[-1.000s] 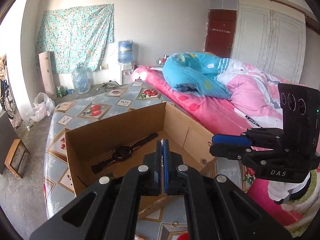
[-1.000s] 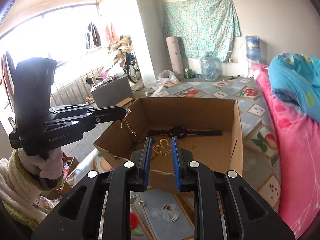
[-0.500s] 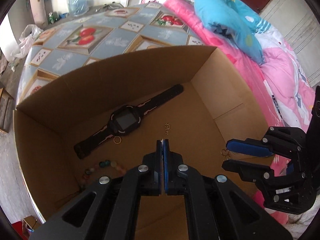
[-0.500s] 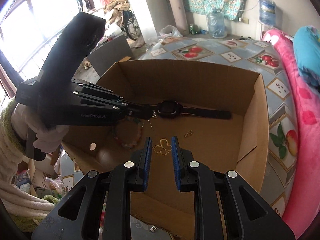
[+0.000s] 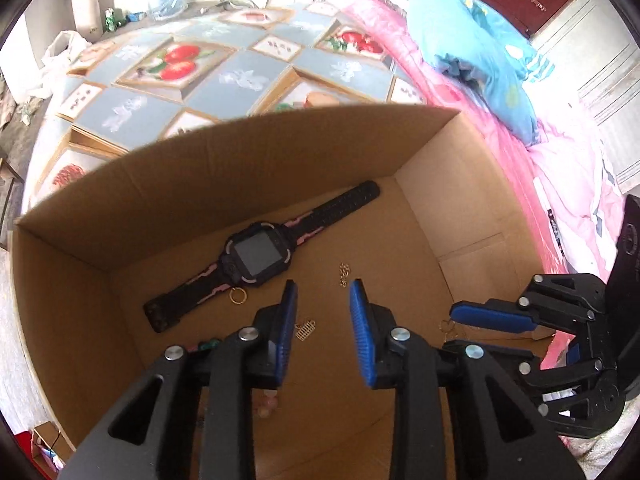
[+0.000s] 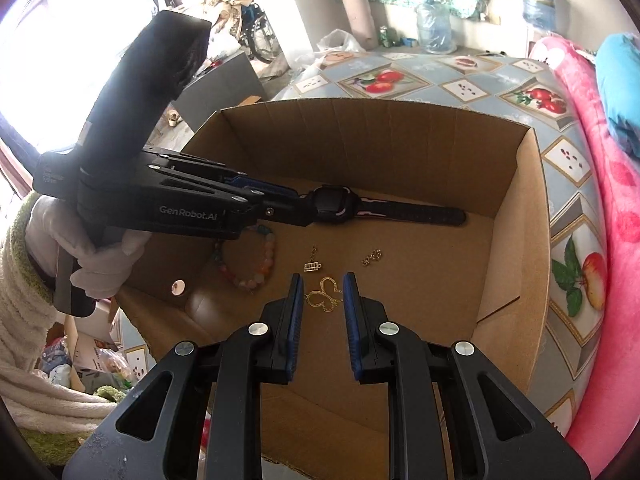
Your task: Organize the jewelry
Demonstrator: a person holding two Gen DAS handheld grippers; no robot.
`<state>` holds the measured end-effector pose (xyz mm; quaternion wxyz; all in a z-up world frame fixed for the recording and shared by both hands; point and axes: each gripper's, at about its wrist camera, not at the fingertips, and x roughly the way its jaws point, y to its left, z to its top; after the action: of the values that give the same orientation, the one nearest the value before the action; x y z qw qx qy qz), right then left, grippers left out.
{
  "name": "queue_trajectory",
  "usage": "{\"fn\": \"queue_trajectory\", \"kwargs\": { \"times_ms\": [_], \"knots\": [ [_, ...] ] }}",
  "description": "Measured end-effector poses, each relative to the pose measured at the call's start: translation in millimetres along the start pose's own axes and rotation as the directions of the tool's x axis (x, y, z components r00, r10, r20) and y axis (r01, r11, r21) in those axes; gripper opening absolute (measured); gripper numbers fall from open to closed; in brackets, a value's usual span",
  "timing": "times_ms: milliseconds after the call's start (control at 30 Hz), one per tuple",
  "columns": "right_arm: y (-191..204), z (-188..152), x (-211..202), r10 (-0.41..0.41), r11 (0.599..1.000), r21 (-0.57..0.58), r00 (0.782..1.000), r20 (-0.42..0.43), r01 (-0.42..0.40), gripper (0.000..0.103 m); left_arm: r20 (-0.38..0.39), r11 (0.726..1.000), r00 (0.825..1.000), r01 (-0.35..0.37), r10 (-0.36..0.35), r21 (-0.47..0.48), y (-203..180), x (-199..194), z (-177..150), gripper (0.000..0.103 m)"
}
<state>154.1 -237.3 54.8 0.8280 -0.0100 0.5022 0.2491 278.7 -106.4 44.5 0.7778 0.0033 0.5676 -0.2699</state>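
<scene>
Opening your left gripper (image 5: 322, 312) has dropped its charm (image 5: 305, 330) into the box (image 5: 280, 152); your right gripper (image 6: 322, 300) pinches the butterfly pendant (image 6: 325, 300).

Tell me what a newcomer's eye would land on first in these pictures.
A brown cardboard box fills both views, a black wristwatch with pink trim stretched along its far wall. The right gripper holds a gold butterfly pendant; the left gripper, jaws opening, hovers empty above the floor.
</scene>
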Motion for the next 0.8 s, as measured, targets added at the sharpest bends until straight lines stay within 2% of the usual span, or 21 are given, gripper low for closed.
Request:
{"fn": "queue_trajectory", "kwargs": {
  "times_ms": [100,200,400,533,667,800],
  "knots": [
    [-1,5,3,0.0,1.0,0.006,1.0,-0.025,0.001,0.018,0.102,0.999,0.995,-0.003,0.0,0.035,-4,-29,-9,0.026],
    [-2,13,9,0.0,1.0,0.021,0.998,-0.067,0.002,0.018,0.21,0.998,0.978,-0.01,-0.002,0.055,-4,-61,-26,0.027],
    [-4,29,31,0.007,0.998,0.058,0.984,-0.177,0.004,0.018,0.408,0.996,0.912,-0.07,0.04,0.059,-9,-114,-85,0.036],
    [-8,34,48,-0.002,0.996,0.091,0.968,-0.25,0.025,0.018,0.48,0.997,0.876,-0.072,0.051,0.025,-9,-130,-119,0.037],
    [-8,36,67,-0.029,0.994,0.089,0.942,-0.333,0.062,0.018,0.519,0.997,0.852,-0.078,0.069,-0.004,-6,-139,-148,0.038],
    [-11,34,82,-0.054,0.991,0.088,0.915,-0.4,0.097,0.018,0.523,0.997,0.85,-0.081,0.069,0.001,-5,-138,-167,0.038]
  ]
}}
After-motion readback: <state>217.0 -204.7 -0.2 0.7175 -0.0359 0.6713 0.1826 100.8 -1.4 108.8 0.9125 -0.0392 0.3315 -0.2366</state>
